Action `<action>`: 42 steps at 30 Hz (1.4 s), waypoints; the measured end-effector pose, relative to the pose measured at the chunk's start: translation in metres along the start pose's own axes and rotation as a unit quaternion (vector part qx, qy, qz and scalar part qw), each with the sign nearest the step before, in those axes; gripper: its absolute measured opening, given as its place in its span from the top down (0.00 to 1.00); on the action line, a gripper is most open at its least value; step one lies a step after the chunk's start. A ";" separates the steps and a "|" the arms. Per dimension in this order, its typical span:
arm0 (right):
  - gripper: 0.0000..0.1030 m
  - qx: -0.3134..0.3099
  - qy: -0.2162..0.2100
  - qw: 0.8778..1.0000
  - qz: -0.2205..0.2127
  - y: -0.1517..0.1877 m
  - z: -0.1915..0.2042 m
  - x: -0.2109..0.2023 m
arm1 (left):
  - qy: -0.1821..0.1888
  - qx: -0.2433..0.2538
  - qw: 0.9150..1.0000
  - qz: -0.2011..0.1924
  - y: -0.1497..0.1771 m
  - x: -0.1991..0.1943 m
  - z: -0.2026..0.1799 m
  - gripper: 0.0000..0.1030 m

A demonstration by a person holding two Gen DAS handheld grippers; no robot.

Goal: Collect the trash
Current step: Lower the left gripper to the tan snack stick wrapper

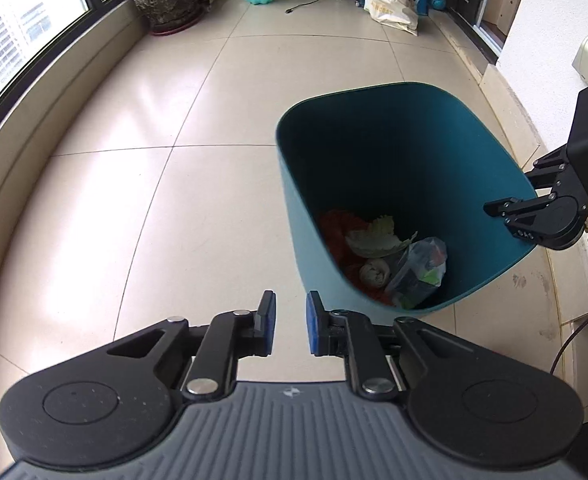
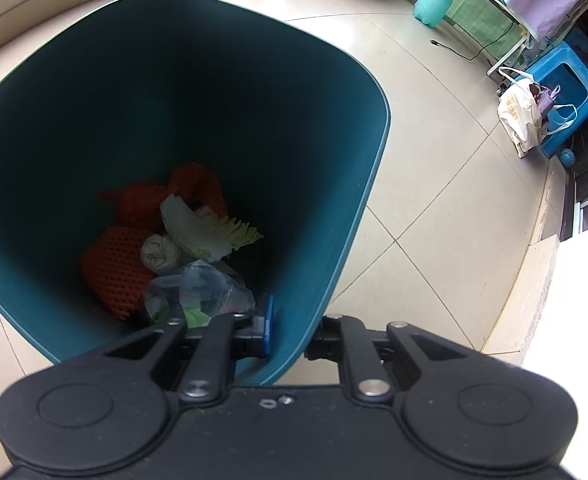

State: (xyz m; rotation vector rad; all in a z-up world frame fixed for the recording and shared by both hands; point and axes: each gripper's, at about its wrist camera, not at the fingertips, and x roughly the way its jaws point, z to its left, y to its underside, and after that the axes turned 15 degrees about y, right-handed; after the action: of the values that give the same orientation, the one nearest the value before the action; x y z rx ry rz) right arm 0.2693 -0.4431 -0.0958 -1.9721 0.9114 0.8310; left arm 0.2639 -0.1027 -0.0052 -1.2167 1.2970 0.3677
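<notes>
The left gripper [image 1: 290, 322] points steeply down over bare floor tiles [image 1: 141, 208], its blue pads a small gap apart with nothing between them (released). Just to its right stands the teal bin [image 1: 298, 216], holding an orange mesh bag [image 2: 113, 268], a cabbage leaf [image 2: 205, 228] and a clear plastic bag [image 2: 201, 284]. The right gripper [image 2: 289, 330], also angled steeply down, is clenched on the bin's near-right rim, one pad inside the wall, the other outside.
</notes>
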 end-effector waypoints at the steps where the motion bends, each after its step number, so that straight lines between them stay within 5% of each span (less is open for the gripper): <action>1: 0.87 0.001 0.000 1.000 0.000 0.000 0.000 0.000 | -0.002 -0.003 1.000 0.000 0.005 -0.003 0.005 0.73; 5: 0.87 0.001 0.000 1.000 0.001 -0.001 0.000 0.001 | -0.011 -0.016 1.000 -0.011 0.017 -0.015 0.020 0.29; 6: 0.87 0.001 0.000 1.000 0.001 -0.001 0.000 0.001 | -0.017 -0.020 1.000 -0.016 0.020 -0.017 0.024 0.25; 15: 0.87 0.001 0.002 1.000 0.003 0.000 0.001 0.001 | -0.020 -0.062 0.998 0.019 0.052 0.015 0.066 0.25; 23: 0.87 0.002 0.001 1.000 0.007 0.000 0.001 0.002 | 0.009 -0.140 0.982 0.126 0.105 0.103 0.129 0.25; 28: 0.87 0.002 0.002 1.000 0.009 -0.001 0.002 0.002 | -0.008 -0.136 0.978 0.159 0.127 0.149 0.156 0.25; 42: 0.87 0.001 0.000 1.000 0.015 -0.003 0.003 0.002 | -0.006 -0.155 0.973 0.171 0.157 0.199 0.179 0.26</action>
State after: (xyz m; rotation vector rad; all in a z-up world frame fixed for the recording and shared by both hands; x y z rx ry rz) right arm 0.2718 -0.4403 -0.0976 -1.9606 0.9433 0.8460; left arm 0.2960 0.0285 -0.2849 -1.2419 1.4782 0.8510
